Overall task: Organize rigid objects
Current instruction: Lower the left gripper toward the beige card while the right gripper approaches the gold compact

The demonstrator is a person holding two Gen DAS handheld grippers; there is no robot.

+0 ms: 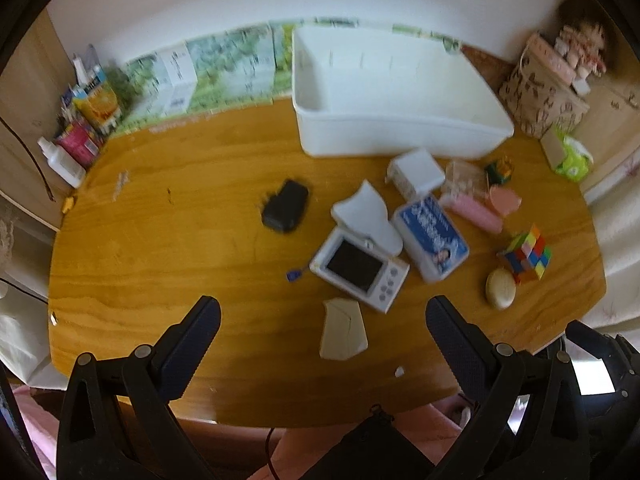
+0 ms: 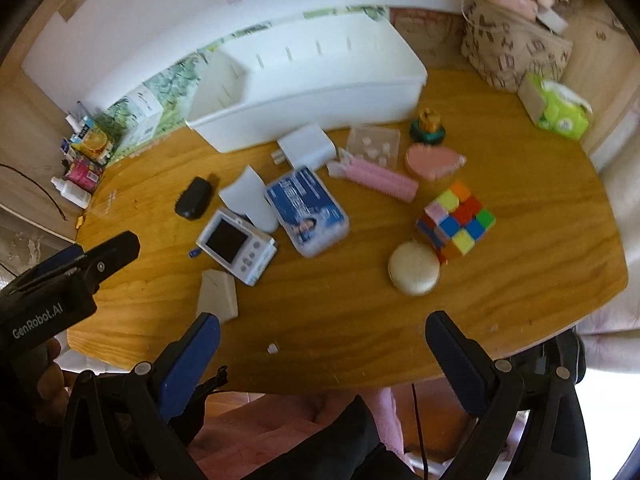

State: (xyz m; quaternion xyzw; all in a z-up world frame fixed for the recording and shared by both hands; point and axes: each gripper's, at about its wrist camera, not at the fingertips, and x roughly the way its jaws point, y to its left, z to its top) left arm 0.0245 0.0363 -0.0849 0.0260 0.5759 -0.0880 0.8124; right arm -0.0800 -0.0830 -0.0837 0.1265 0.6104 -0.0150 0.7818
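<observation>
Both cameras hang above the near edge of the wooden table, tilted down and facing the far wall at twelve o'clock. The left view sits further left, the right view further right. Both share the white bin and the clutter before it.

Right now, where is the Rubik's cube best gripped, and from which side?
Grip the Rubik's cube across two opposite flat faces, coming from above with the open right tool. It stands upright with its top clear; the round beige case sits against its near-left corner, so probably avoid that side.
</observation>
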